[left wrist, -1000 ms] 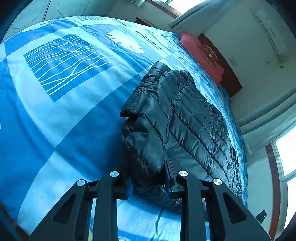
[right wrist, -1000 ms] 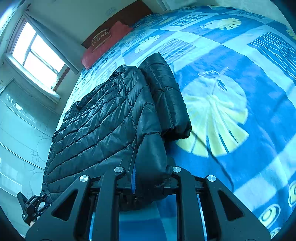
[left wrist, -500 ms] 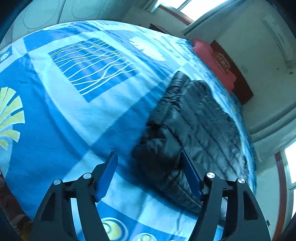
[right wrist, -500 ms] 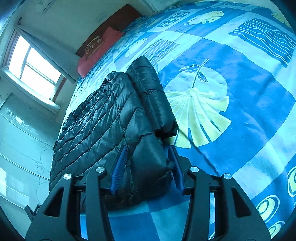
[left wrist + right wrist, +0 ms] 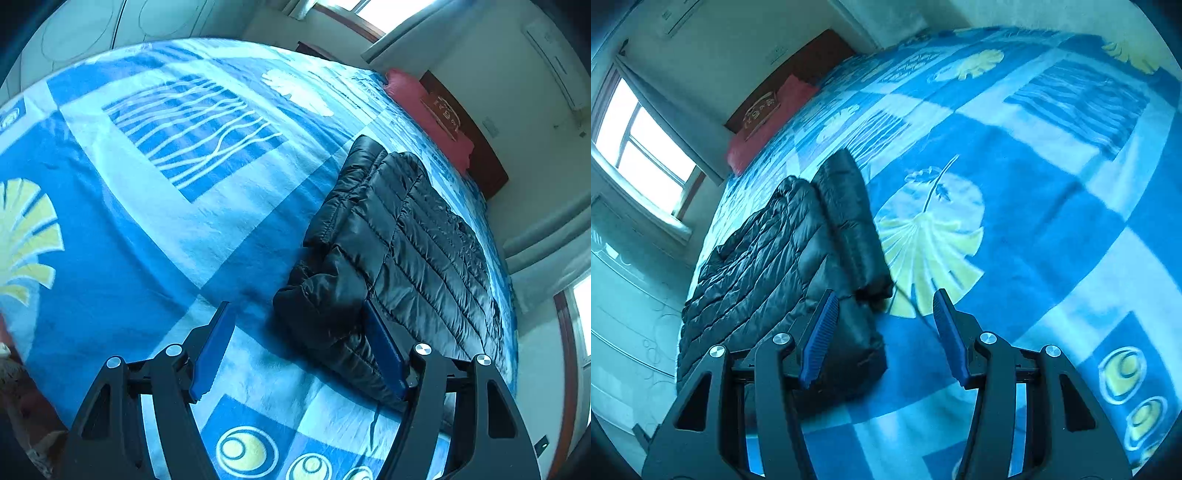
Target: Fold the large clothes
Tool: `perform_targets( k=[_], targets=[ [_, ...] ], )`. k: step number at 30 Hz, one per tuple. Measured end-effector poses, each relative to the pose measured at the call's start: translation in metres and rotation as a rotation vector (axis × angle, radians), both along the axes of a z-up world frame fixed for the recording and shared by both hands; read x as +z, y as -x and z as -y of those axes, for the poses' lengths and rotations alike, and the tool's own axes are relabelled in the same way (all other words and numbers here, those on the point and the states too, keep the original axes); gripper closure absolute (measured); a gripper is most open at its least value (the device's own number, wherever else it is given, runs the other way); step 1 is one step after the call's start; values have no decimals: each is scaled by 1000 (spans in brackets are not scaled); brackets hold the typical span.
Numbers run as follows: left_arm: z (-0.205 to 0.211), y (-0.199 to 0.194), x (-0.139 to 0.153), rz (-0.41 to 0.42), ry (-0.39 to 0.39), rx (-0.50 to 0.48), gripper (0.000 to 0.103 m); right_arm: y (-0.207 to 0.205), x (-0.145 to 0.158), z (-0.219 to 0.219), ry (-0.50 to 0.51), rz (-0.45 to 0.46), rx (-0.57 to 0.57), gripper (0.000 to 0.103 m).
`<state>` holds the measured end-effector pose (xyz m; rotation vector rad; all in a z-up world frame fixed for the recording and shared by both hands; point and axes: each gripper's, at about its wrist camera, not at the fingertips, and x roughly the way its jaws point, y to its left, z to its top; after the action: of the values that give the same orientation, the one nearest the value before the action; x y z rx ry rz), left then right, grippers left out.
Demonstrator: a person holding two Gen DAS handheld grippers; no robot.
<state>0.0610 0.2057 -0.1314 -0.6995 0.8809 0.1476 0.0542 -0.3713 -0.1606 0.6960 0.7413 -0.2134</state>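
Black puffer jacket (image 5: 406,236) showing glossy, quilted, slick shell. Blue patterned bedspread (image 5: 177,221) looking matt, soft, slightly fuzzy cloth. Gripper pads (image 5: 820,336) appearing ribbed blue rubber; frames matt black plastic, shiny metal screws.

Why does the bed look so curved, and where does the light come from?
Both wrist views use fisheye lenses, so the blue bedspread bulges and corners darken. Left view: a window overexposed at the top. Right view: a bright window at left; the black jacket looks slightly blurred.

I see the bed's blue patterned blanket (image 5: 155,206) carrying a black puffer jacket (image 5: 402,258); a red pillow (image 5: 428,110) lies at its head end.
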Motion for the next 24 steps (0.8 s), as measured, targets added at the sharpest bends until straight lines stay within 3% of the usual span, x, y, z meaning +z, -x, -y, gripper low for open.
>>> perform_targets(
  k=[4, 11, 24],
  targets=[
    [-2, 8, 12, -3, -86, 11, 33, 0, 19, -10, 100, -12, 14, 51],
    [-17, 4, 36, 23, -150, -17, 32, -16, 45, -54, 194, 4, 134, 51],
    [0, -57, 40, 3, -214, -174, 32, -107, 46, -201, 288, -37, 488, 52]
  ],
)
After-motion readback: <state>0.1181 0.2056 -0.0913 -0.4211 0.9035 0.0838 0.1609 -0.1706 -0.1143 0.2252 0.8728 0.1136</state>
